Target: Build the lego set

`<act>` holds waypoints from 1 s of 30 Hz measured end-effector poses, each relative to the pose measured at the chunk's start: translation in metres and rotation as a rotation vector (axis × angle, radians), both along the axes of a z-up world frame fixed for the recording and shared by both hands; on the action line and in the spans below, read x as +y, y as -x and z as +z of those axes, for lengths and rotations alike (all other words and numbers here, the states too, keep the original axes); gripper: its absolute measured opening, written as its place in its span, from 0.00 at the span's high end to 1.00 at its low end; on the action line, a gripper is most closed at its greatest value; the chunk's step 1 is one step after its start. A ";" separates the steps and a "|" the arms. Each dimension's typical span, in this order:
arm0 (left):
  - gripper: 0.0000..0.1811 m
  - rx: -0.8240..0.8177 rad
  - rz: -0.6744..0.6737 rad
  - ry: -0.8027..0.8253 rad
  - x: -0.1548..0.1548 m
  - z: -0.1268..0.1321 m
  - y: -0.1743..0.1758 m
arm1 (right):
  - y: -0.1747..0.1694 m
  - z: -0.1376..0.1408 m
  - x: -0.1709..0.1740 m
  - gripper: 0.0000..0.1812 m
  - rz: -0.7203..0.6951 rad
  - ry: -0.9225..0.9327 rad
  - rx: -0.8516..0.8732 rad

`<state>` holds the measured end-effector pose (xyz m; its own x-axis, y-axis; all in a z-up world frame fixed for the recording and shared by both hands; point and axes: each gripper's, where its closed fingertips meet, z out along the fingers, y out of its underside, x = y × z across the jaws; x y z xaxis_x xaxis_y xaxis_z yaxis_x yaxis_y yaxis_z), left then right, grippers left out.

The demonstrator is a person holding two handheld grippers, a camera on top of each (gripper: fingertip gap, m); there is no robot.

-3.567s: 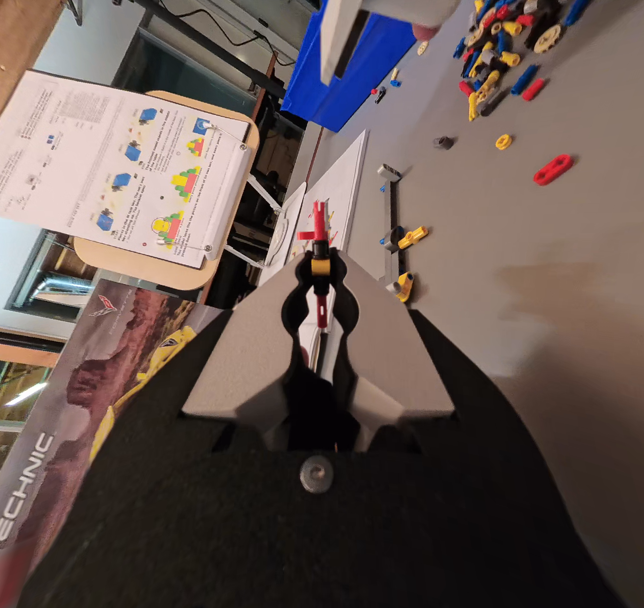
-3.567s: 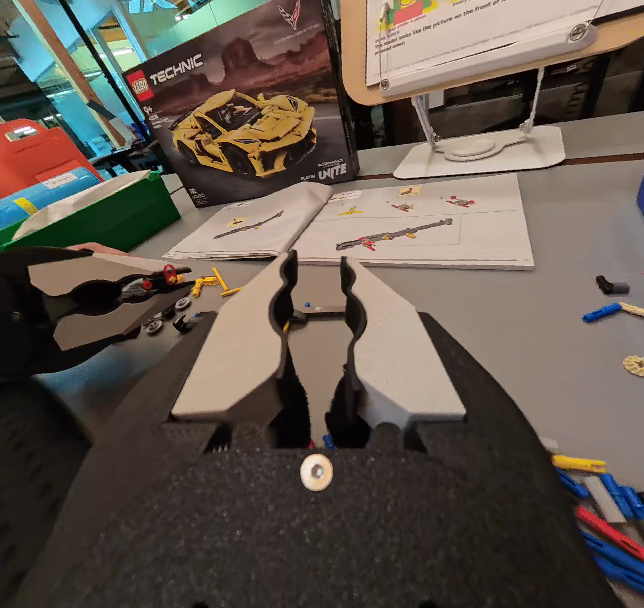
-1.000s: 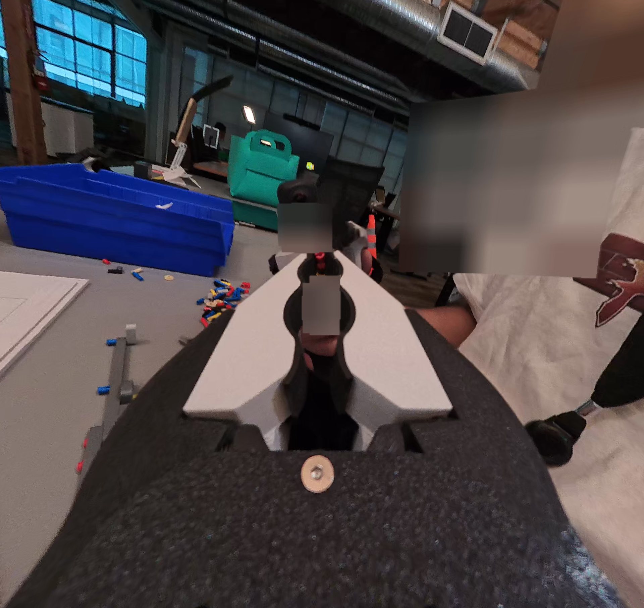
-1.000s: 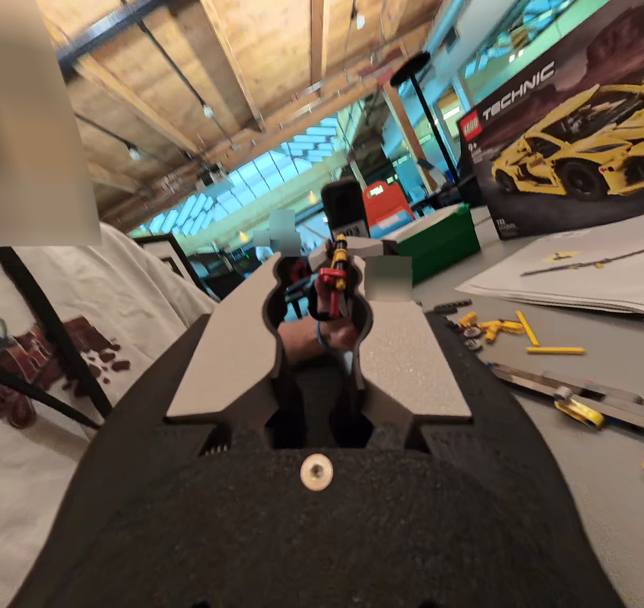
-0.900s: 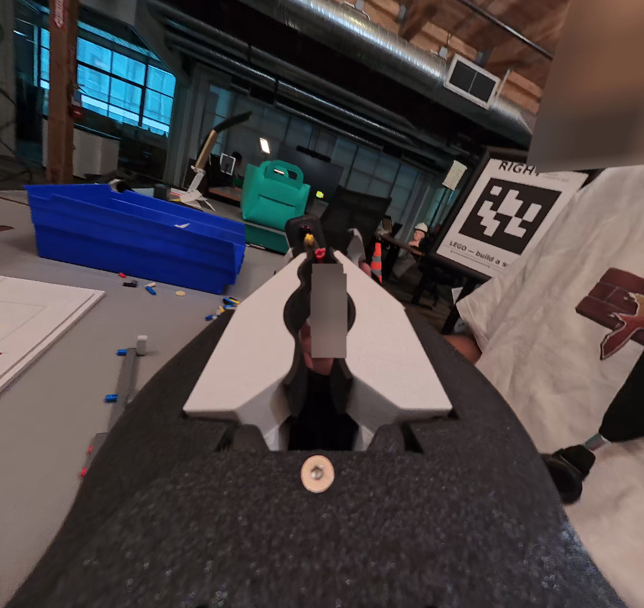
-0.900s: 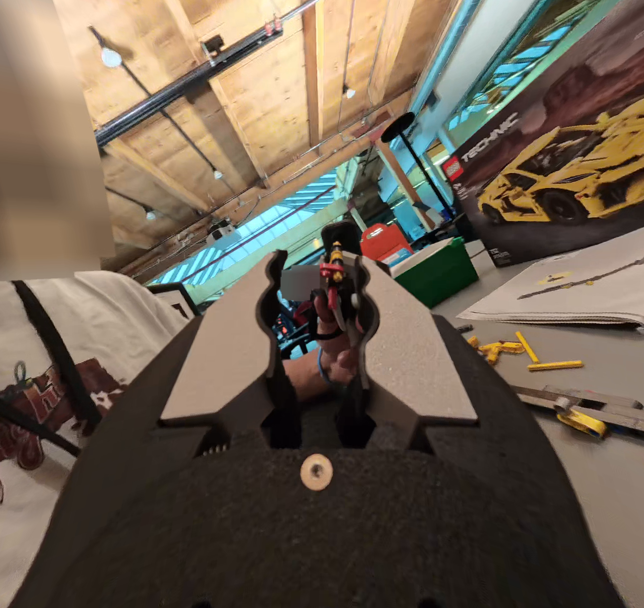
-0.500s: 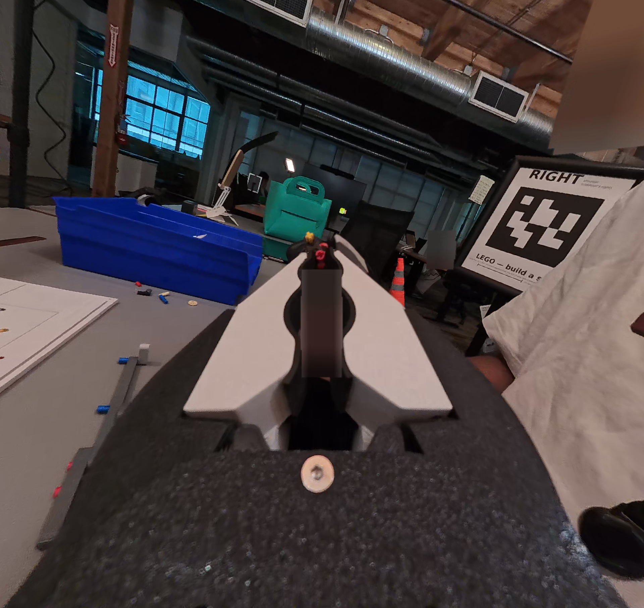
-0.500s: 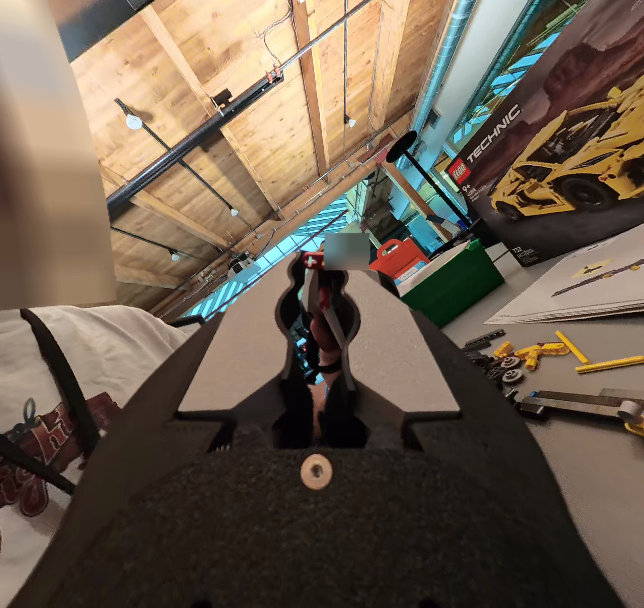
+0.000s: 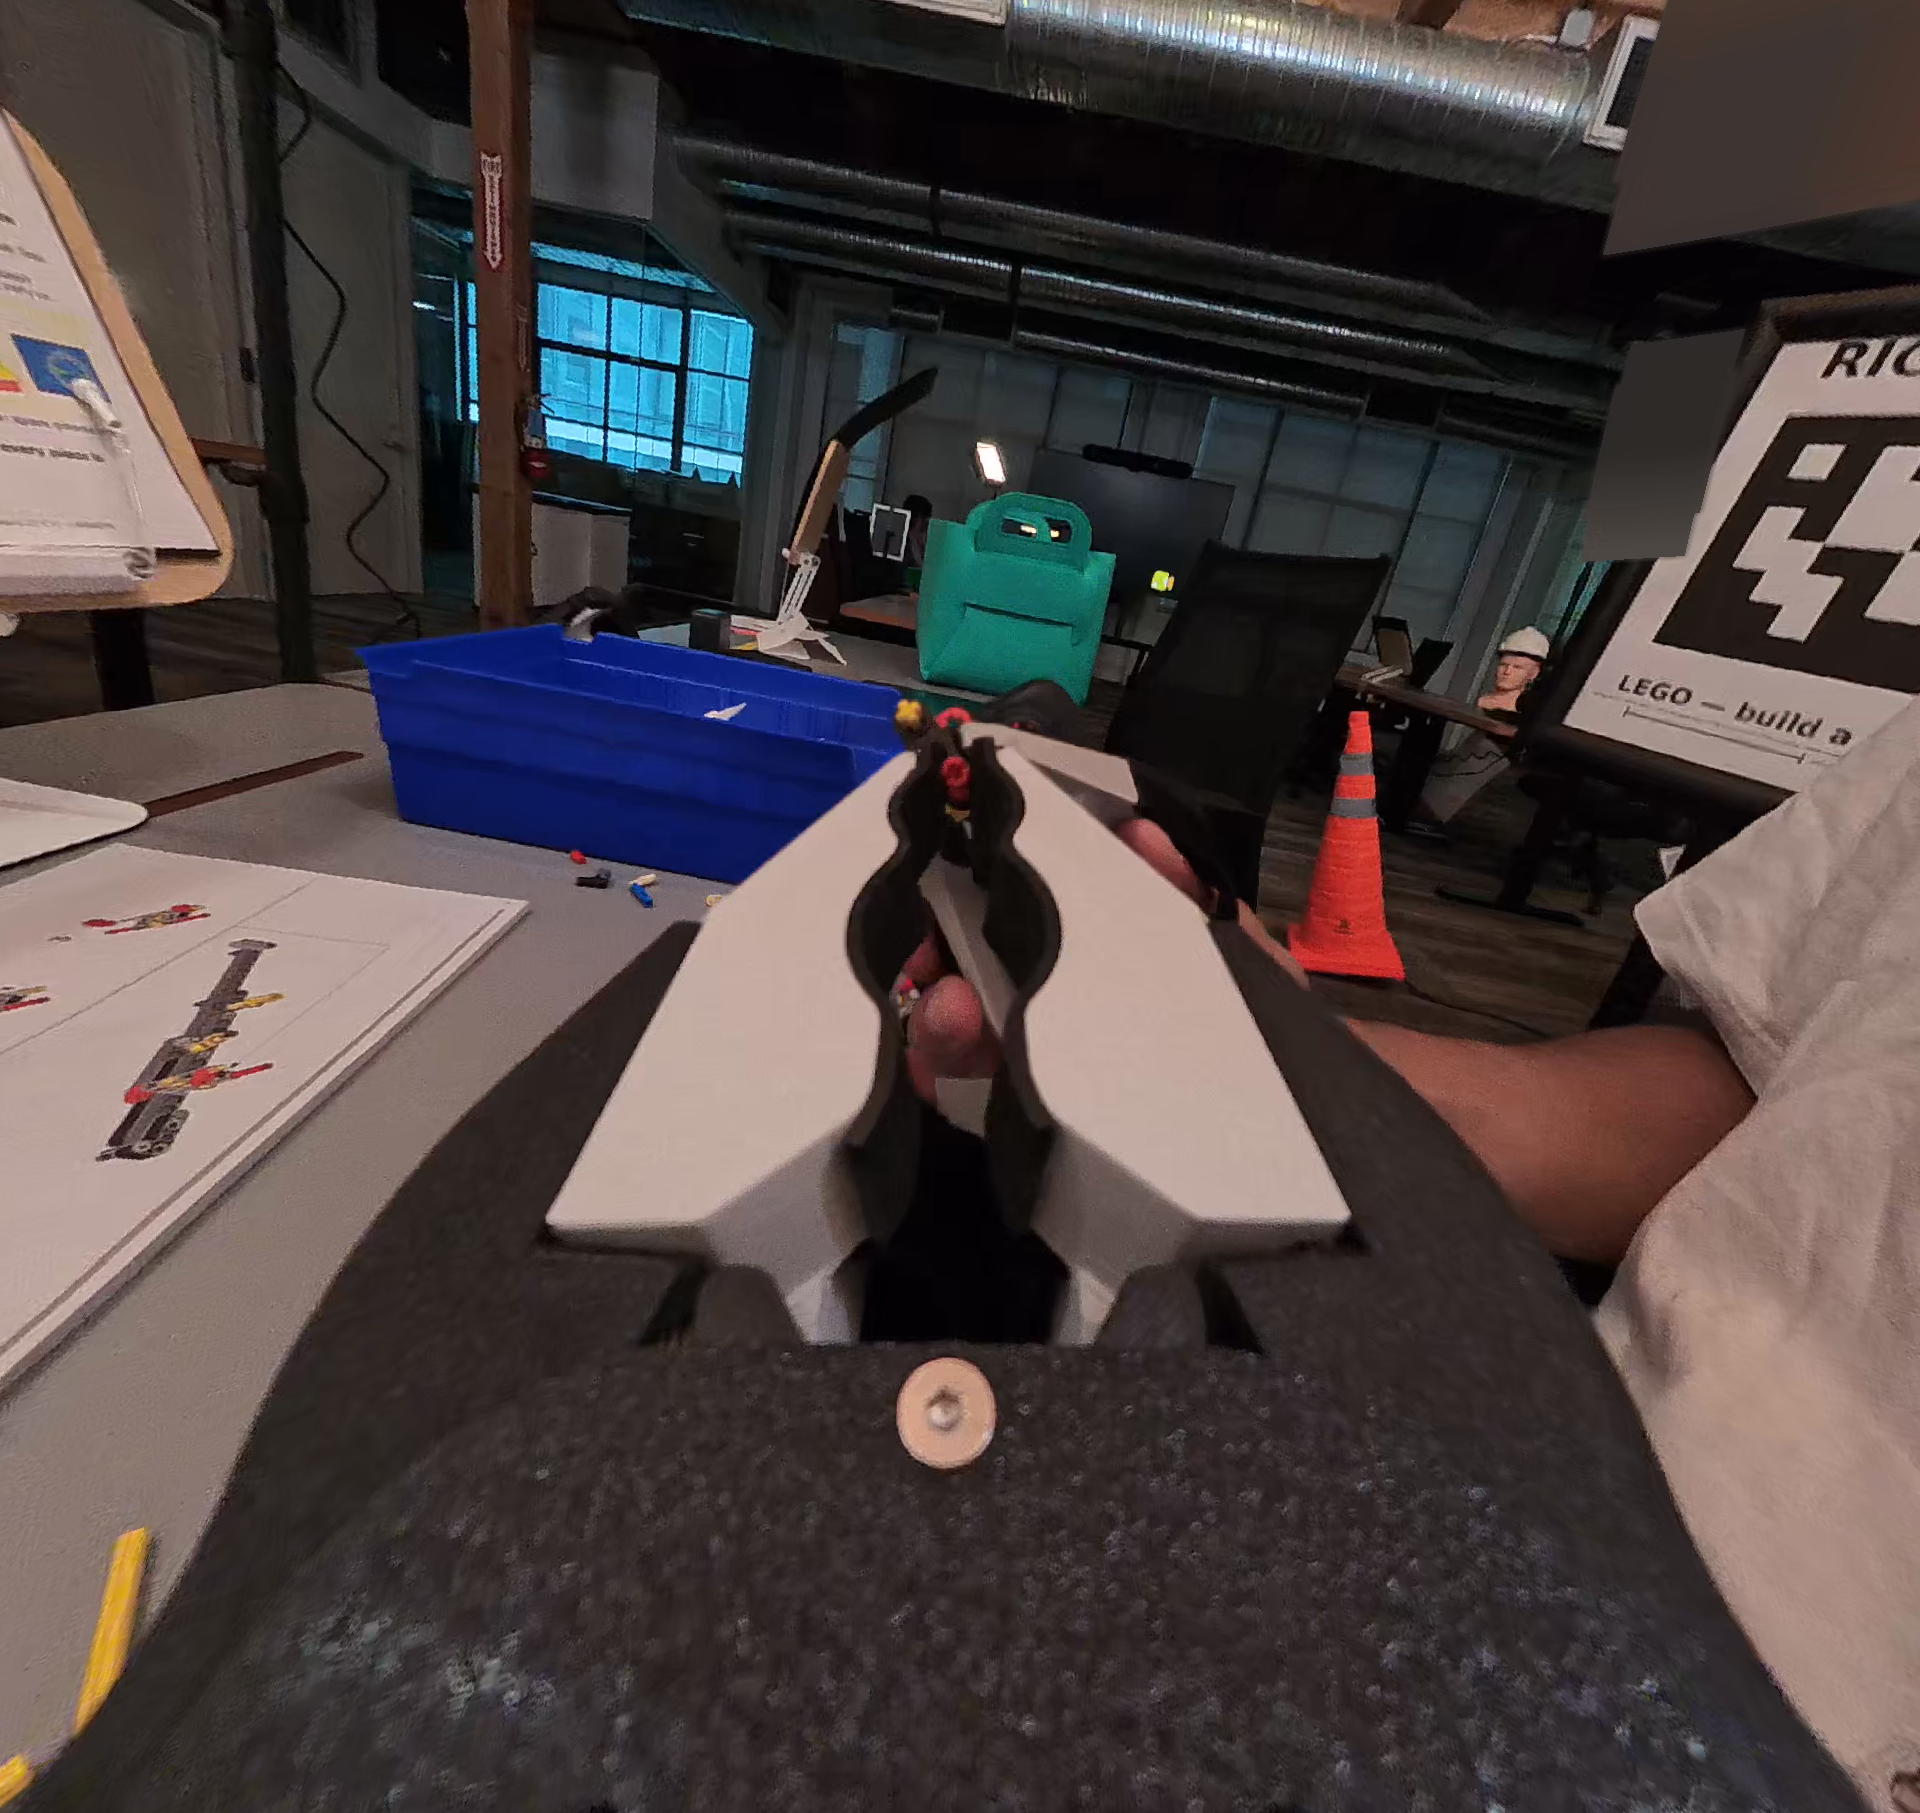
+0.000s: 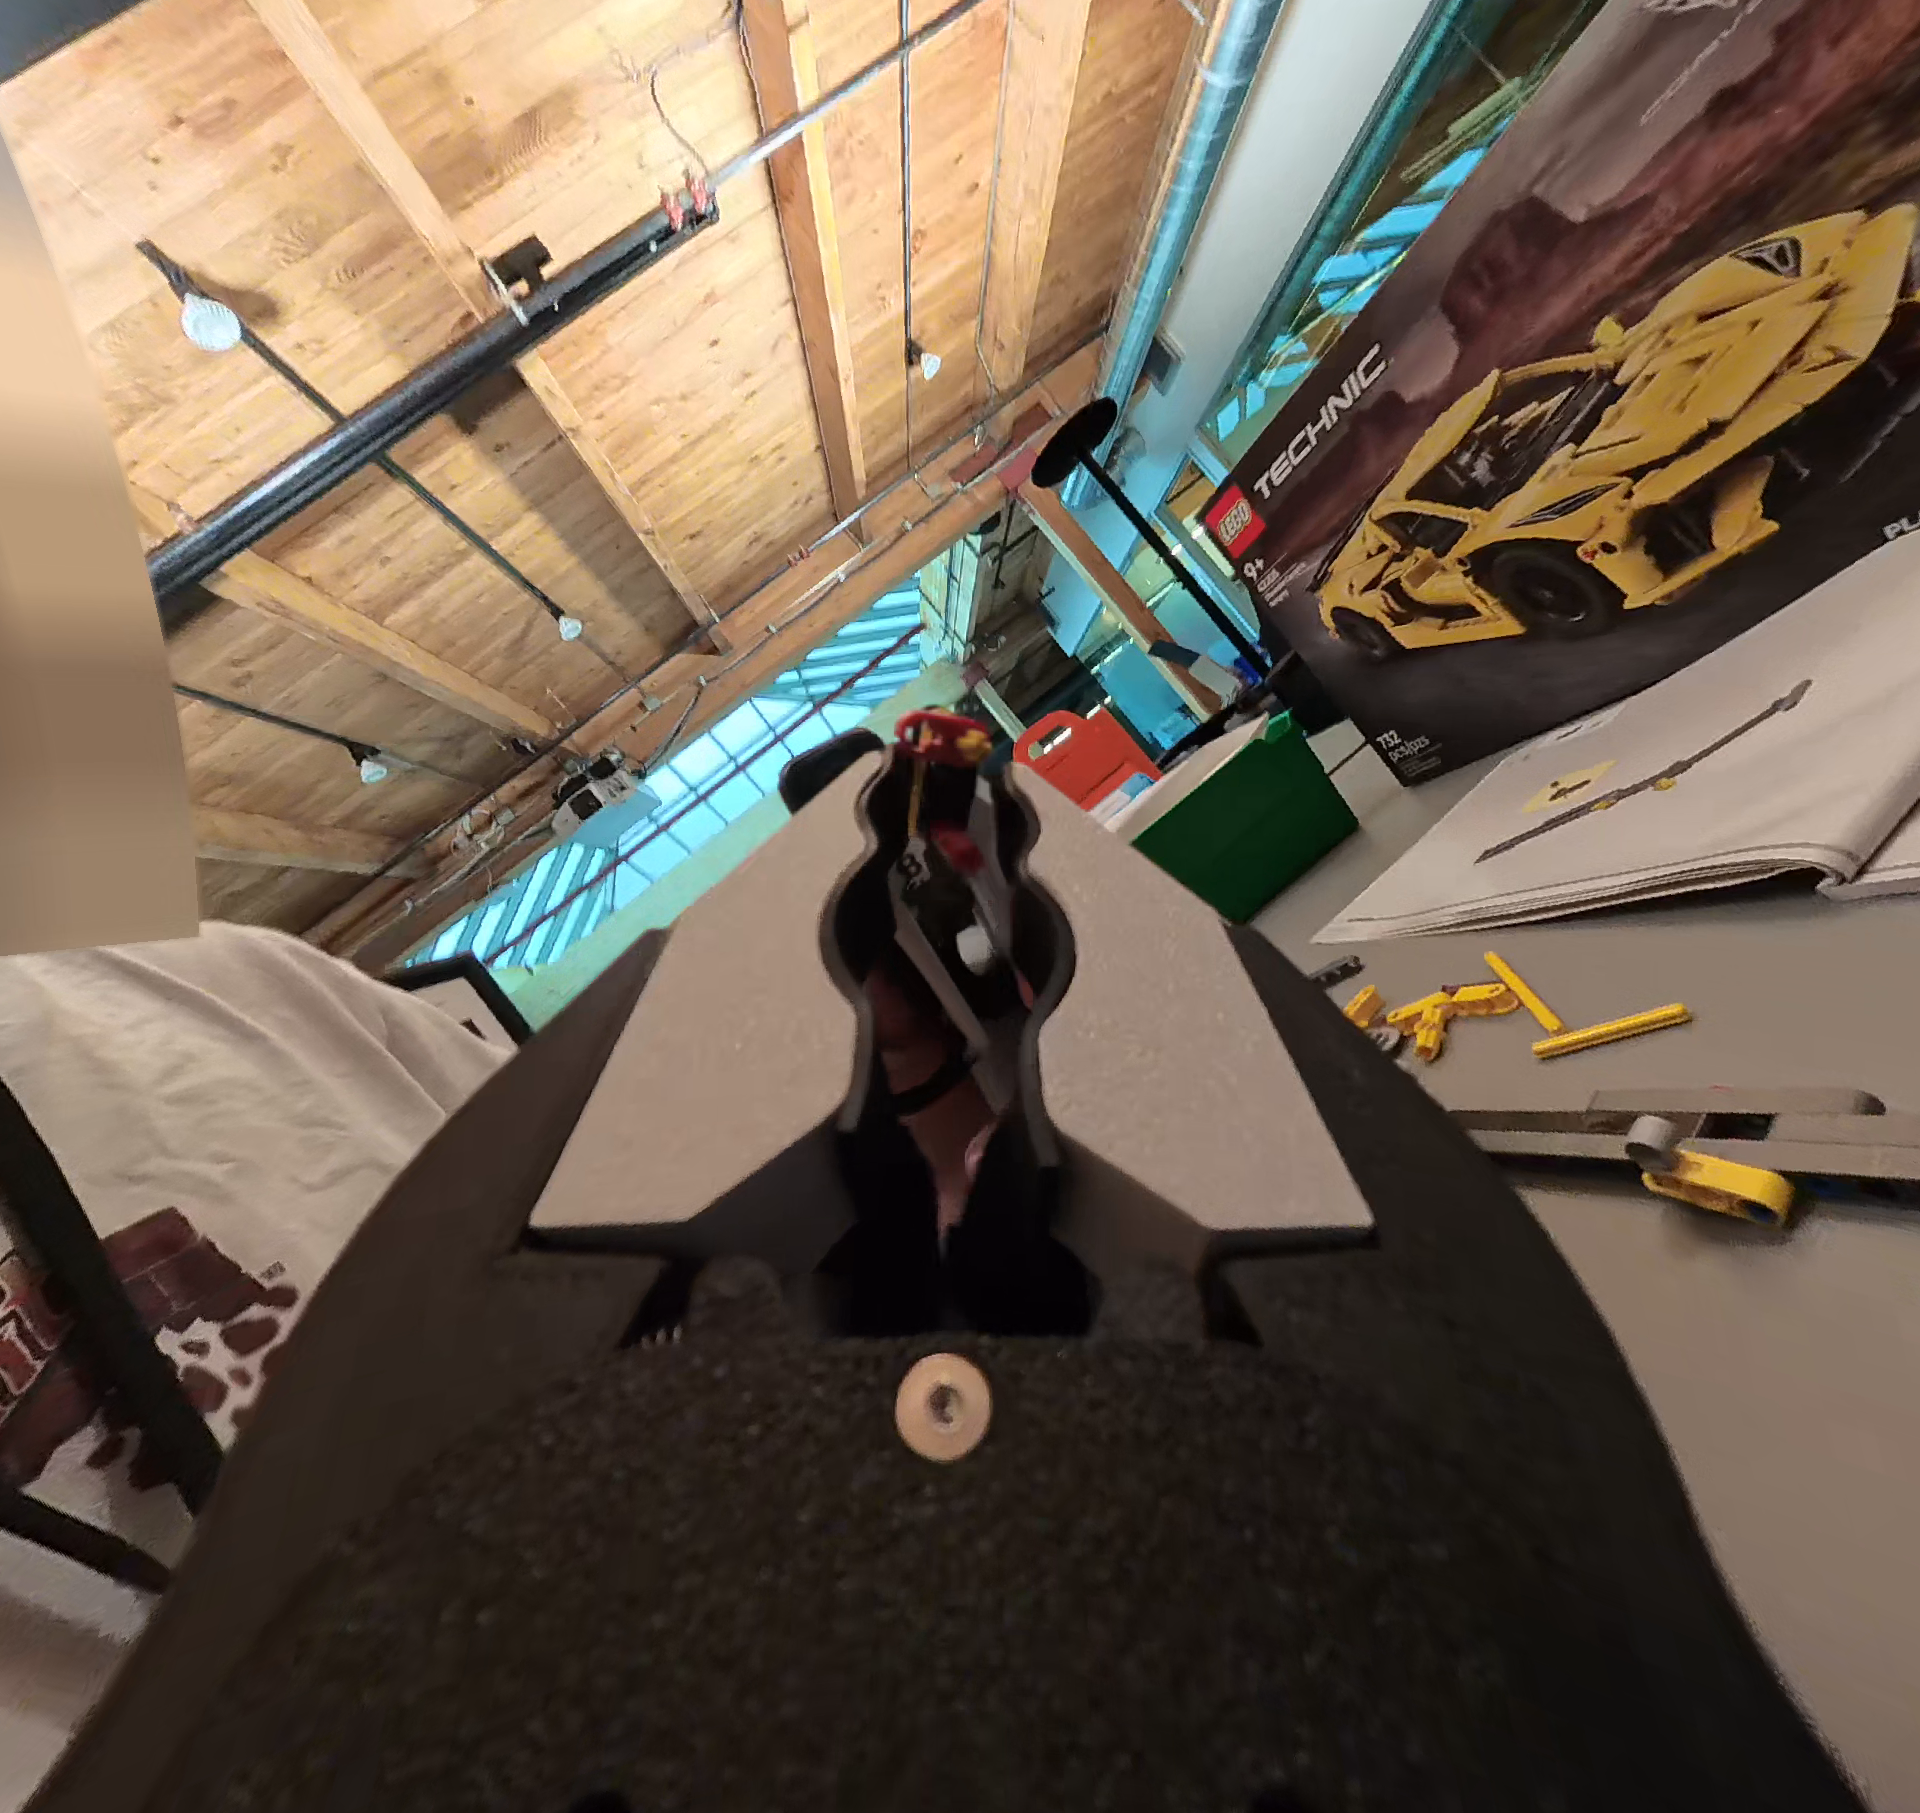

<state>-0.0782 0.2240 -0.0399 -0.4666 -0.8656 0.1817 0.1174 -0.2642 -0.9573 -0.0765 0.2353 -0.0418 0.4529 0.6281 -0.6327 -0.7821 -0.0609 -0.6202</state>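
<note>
Left wrist view: both grippers meet in mid-air, left gripper (image 9: 951,776) and right gripper (image 10: 940,776) each with fingers narrowed on the small red-and-yellow subassembly (image 10: 940,737). Long grey beam (image 10: 1704,1129) waits unfinished on the bench (image 10: 1714,1451); most building remains.

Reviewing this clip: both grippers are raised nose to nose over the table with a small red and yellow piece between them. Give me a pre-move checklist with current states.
1. Left gripper closed on the red and yellow lego piece: ok.
2. Right gripper also gripping the piece: cannot tell; tips nearly closed around it, contact hidden.
3. Piece lifted off the grey table: ok.
4. Instruction booklet open in sight: ok.
5. Grey beam assembly lying ready on the table: ok.
6. Piece's pins aligned for joining: cannot tell, too small.
</note>
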 end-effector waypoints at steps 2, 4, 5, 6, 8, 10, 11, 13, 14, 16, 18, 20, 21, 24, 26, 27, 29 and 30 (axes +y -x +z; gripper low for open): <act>0.98 -0.013 0.013 0.034 0.007 0.005 0.001 | -0.002 0.000 0.001 0.91 0.001 -0.001 0.037; 0.98 -0.012 0.021 0.041 0.008 0.004 0.000 | -0.001 0.002 0.002 0.92 0.011 -0.012 0.057; 0.98 -0.017 0.033 0.027 0.007 0.003 0.000 | 0.000 0.002 0.003 0.93 0.007 -0.015 0.058; 0.98 -0.017 0.039 0.013 0.005 0.002 -0.001 | 0.000 0.003 0.003 0.94 0.004 -0.021 0.063; 0.98 -0.022 0.052 0.019 0.006 0.001 -0.003 | -0.002 0.004 0.002 0.95 0.005 -0.030 0.102; 0.98 -0.021 0.060 0.011 0.004 -0.001 -0.005 | -0.004 0.005 0.001 0.96 0.013 -0.043 0.147; 0.98 -0.020 0.065 -0.001 0.003 -0.002 -0.007 | -0.005 0.006 0.001 0.96 0.013 -0.049 0.158; 0.98 -0.020 0.064 -0.024 0.001 -0.004 -0.008 | -0.006 0.005 0.000 0.96 0.041 -0.048 0.186; 0.98 -0.017 0.062 -0.029 0.001 -0.004 -0.008 | -0.006 0.005 -0.001 0.96 0.072 -0.041 0.208; 0.98 -0.012 0.065 -0.048 -0.001 -0.006 -0.009 | -0.004 0.003 -0.001 0.96 0.116 -0.035 0.239; 0.99 -0.014 0.071 -0.083 -0.006 -0.009 -0.009 | 0.004 0.003 0.000 0.94 0.167 -0.020 0.247; 0.98 -0.013 0.099 -0.110 -0.005 -0.010 -0.011 | 0.000 0.002 0.001 0.96 0.128 -0.023 0.265; 0.98 -0.013 0.102 -0.113 -0.005 -0.010 -0.011 | 0.000 0.002 0.001 0.96 0.123 -0.020 0.267; 0.98 -0.025 0.127 -0.100 -0.001 -0.007 -0.011 | -0.006 0.002 0.001 0.95 0.118 -0.022 0.304; 0.98 -0.025 0.128 -0.096 -0.001 -0.006 -0.011 | -0.006 0.002 0.001 0.95 0.142 -0.025 0.327; 0.98 -0.028 0.123 -0.095 -0.002 -0.006 -0.011 | -0.005 0.004 0.001 0.96 0.140 -0.038 0.330; 0.99 -0.026 0.118 -0.090 -0.003 -0.006 -0.011 | -0.006 0.004 0.001 0.96 0.110 -0.044 0.320; 0.99 -0.023 0.114 -0.088 -0.004 -0.007 -0.011 | -0.007 0.004 0.000 0.96 0.110 -0.048 0.332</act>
<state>-0.0668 0.2205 -0.0467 -0.3678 -0.9252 0.0932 0.1643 -0.1633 -0.9728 -0.0699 0.2357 -0.0379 0.1557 0.6940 -0.7030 -0.9319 -0.1329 -0.3376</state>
